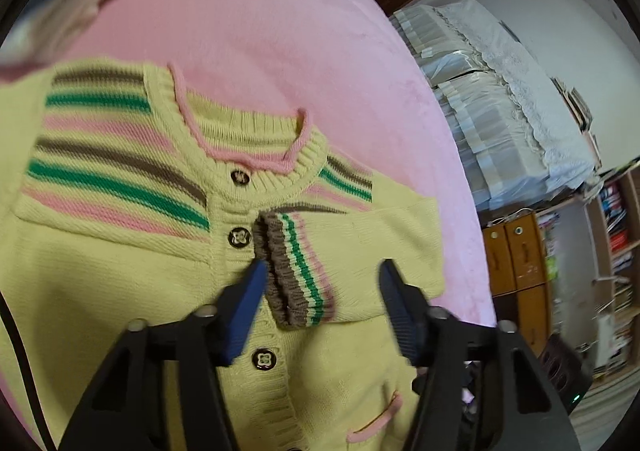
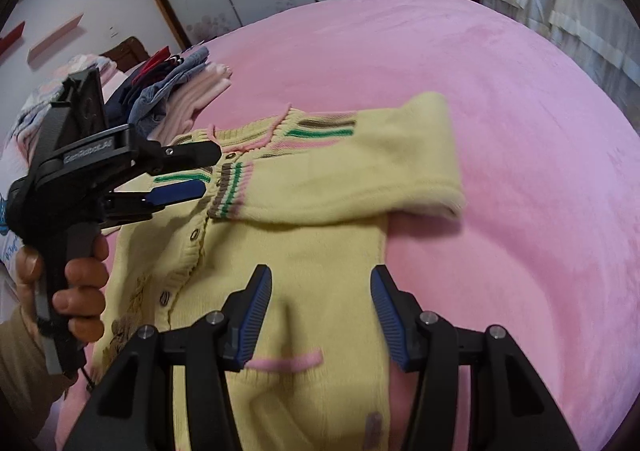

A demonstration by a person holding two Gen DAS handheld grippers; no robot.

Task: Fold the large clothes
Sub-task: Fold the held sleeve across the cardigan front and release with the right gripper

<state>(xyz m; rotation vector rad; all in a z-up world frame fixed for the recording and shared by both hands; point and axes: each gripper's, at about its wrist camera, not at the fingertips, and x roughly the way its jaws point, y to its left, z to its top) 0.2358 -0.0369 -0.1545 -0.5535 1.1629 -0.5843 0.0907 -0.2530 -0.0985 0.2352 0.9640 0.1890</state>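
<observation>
A yellow knit cardigan [image 1: 120,291] with brown, green and pink stripes lies front up on the pink bed; it also shows in the right wrist view [image 2: 312,259]. Its right sleeve [image 2: 380,187] is folded across the chest, striped cuff [image 1: 300,271] by the button band. My left gripper [image 1: 322,271] is open and empty, its jaws on either side of the cuff just above it; it also shows in the right wrist view [image 2: 208,169]. My right gripper [image 2: 320,283] is open and empty above the cardigan's lower right front, near a pink pocket trim [image 2: 288,363].
The pink blanket [image 2: 500,131] covers the whole bed. A pile of other clothes [image 2: 176,95] lies at the far left by the headboard. Covered stacks [image 1: 500,99], a wooden cabinet [image 1: 516,255] and bookshelves [image 1: 616,227] stand beyond the bed's right edge.
</observation>
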